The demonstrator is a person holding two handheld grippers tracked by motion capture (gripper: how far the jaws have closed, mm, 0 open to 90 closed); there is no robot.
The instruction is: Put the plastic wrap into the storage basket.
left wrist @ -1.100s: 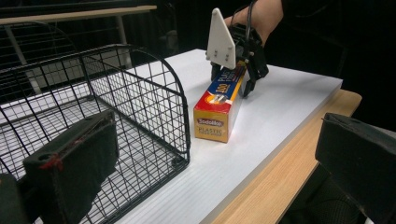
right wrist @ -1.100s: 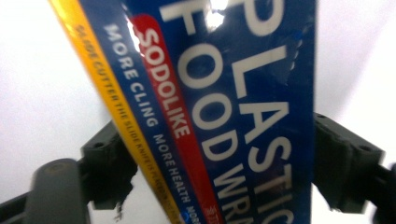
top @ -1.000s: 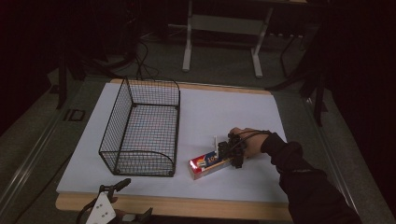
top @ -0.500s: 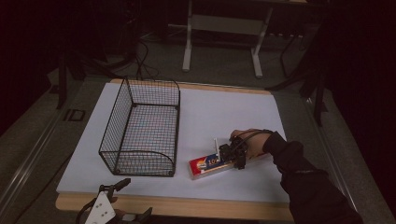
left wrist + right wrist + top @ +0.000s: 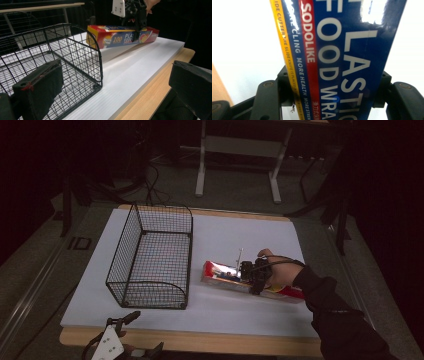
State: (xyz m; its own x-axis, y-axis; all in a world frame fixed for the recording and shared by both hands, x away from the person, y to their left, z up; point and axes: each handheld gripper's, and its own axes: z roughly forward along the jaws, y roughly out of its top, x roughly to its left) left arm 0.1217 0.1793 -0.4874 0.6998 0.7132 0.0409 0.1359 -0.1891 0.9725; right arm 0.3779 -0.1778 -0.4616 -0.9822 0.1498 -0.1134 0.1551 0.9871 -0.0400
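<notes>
A long box of plastic food wrap (image 5: 225, 275), red, blue and yellow, lies across the white board (image 5: 235, 235) right of the wire basket (image 5: 150, 265). My right gripper (image 5: 252, 279) is shut across the box's middle, with a hand behind it. In the right gripper view the box (image 5: 342, 57) runs up between the two black jaws. In the left gripper view the box (image 5: 120, 37) looks a little raised at its near end, under the right gripper (image 5: 136, 15). My left gripper (image 5: 142, 332) hovers at the table's front edge, open, its pads (image 5: 37, 90) wide apart and holding nothing.
The black wire basket (image 5: 62, 60) stands empty, its open top up, close in front of the left gripper. The board's wooden front edge (image 5: 210, 342) runs below it. A metal stand (image 5: 237, 155) and cables lie on the dark floor beyond the table.
The right gripper has swung the box: its left end has moved up and away from the front edge, and the box now points more squarely toward the basket. The left gripper has stayed put.
</notes>
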